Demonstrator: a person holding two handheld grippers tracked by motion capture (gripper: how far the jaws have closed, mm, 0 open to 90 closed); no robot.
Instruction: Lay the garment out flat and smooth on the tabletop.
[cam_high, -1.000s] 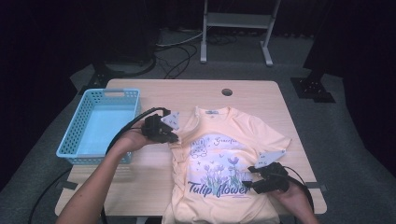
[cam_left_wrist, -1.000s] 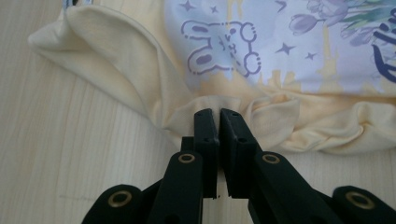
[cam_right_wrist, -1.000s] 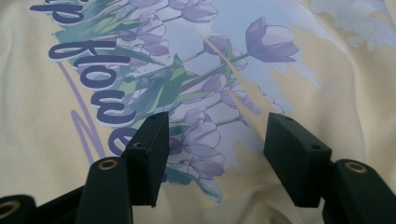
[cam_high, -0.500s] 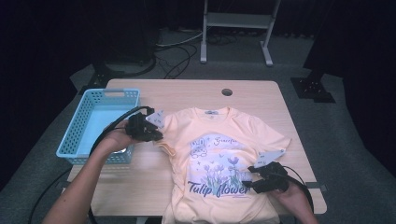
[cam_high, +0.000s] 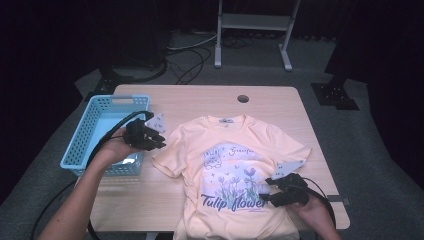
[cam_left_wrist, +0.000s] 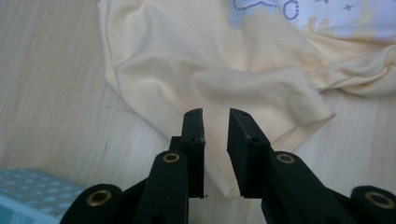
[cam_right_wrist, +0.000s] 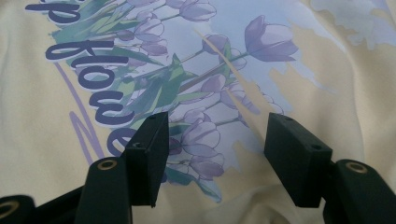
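Pale-yellow T-shirt (cam_high: 235, 170): spread flat mid-table, hem over near edge. Left gripper (cam_high: 150, 139), jaws just parted slightly, empty, drawn back from sleeve (cam_left_wrist: 224, 88); sleeve laid out. Right gripper (cam_high: 272, 192): half open, empty, above print.

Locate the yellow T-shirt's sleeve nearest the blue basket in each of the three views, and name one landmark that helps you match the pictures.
High view: the sleeve lies left of centre, just right of the left gripper.
Left gripper view: it lies in the middle, just beyond the slightly parted jaws.
Right gripper view: not in it; that camera faces the print.
Shared landmark: the purple tulip print; its pale top edge shows in the left gripper view.
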